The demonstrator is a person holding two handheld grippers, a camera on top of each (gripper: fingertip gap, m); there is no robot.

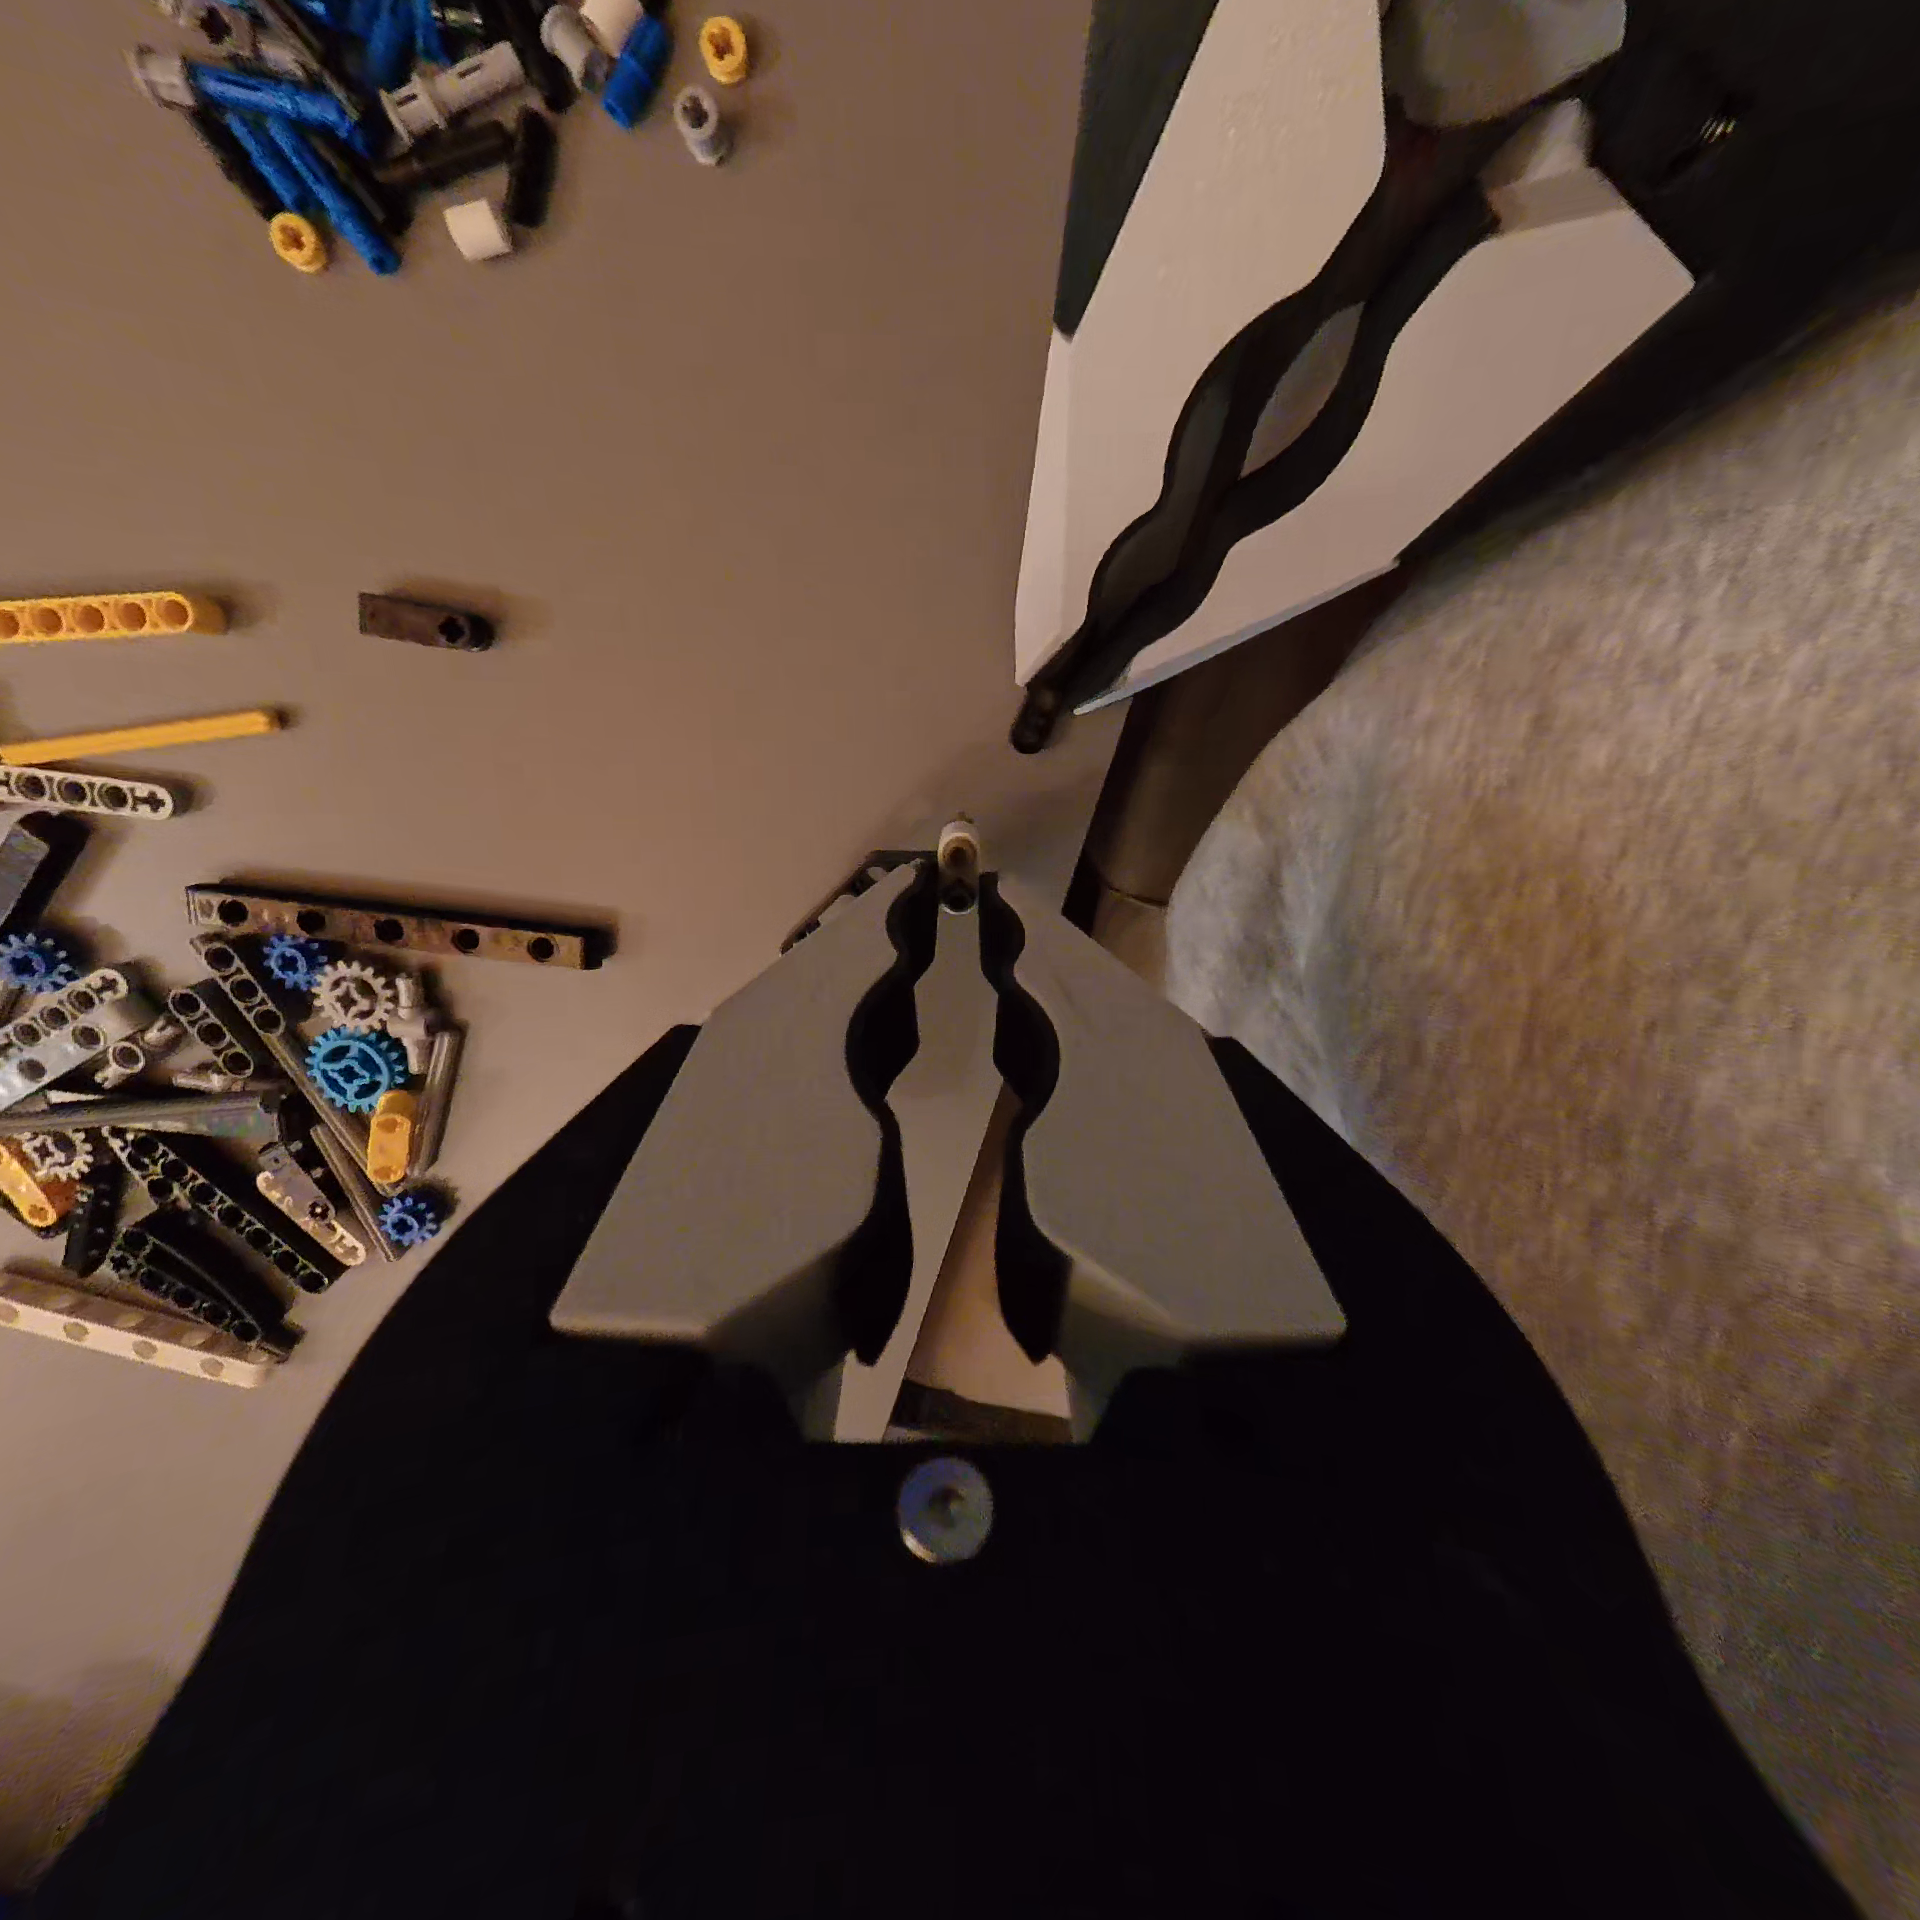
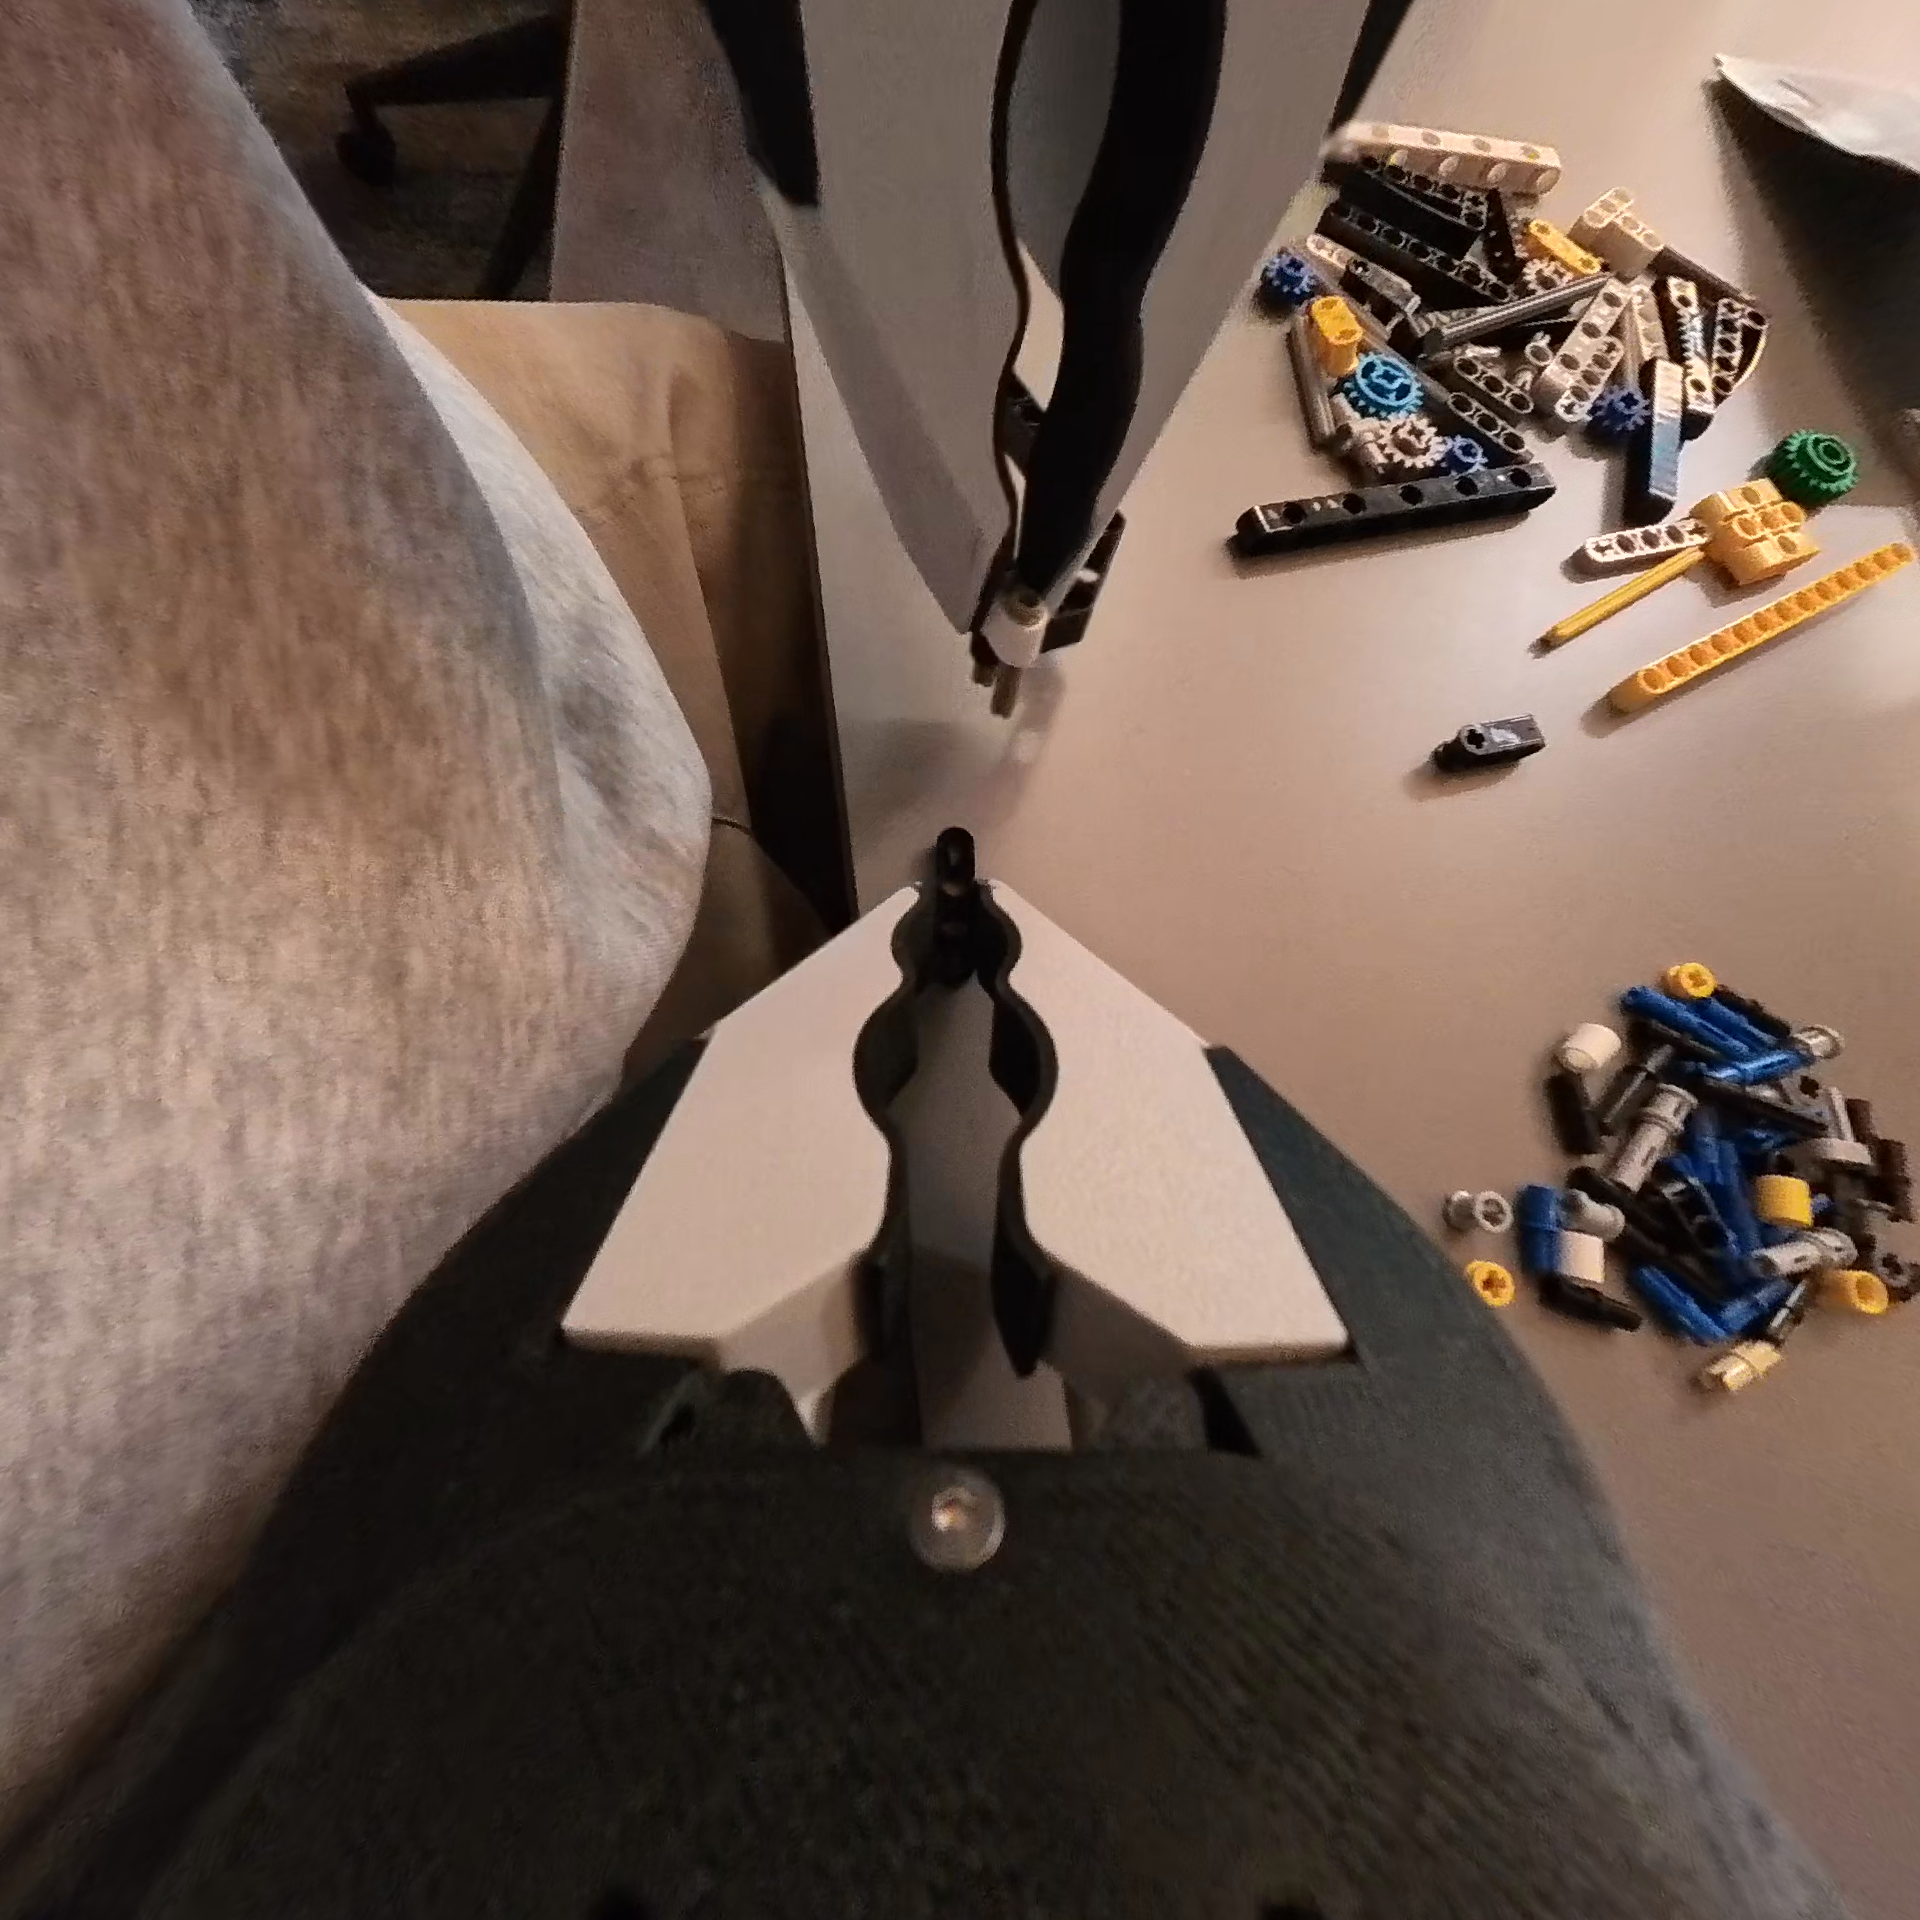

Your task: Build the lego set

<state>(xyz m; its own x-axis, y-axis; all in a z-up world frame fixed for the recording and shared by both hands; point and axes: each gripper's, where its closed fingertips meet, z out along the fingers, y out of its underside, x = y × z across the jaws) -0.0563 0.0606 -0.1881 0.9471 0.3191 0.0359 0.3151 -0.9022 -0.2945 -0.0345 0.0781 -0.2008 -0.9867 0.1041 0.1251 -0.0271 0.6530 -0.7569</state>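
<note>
From my left wrist camera, the far left of the tan table top [image 1: 727,468] carries a loose heap of black and grey beams with blue and grey gears [image 1: 218,1091], and a second heap of blue and black pins [image 1: 395,114] sits at the upper left. Between them lie a yellow holed beam [image 1: 104,617], a thin yellow axle [image 1: 145,734], a short dark connector [image 1: 426,621] and a long black holed beam [image 1: 400,925], each apart from the others. Right of these the table is bare up to my left gripper [image 1: 956,883], whose fingers are nearly together, pinching a small white and tan pin piece with a black frame part [image 1: 954,868] close to the table's near edge. Just past it the right gripper [image 1: 1039,717] comes in from the upper right, clamped on a small black pin-like connector [image 1: 1036,722], the two held pieces near but apart. Right of the table edge there is only grey fleece fabric [image 1: 1558,935]. In my right wrist camera the same fabric [image 2: 260,727] fills the left, the table edge runs up the middle, the right gripper [image 2: 954,883] pinches its black connector [image 2: 954,852] over that edge, and bare table lies between it and the heaps on the right.
</note>
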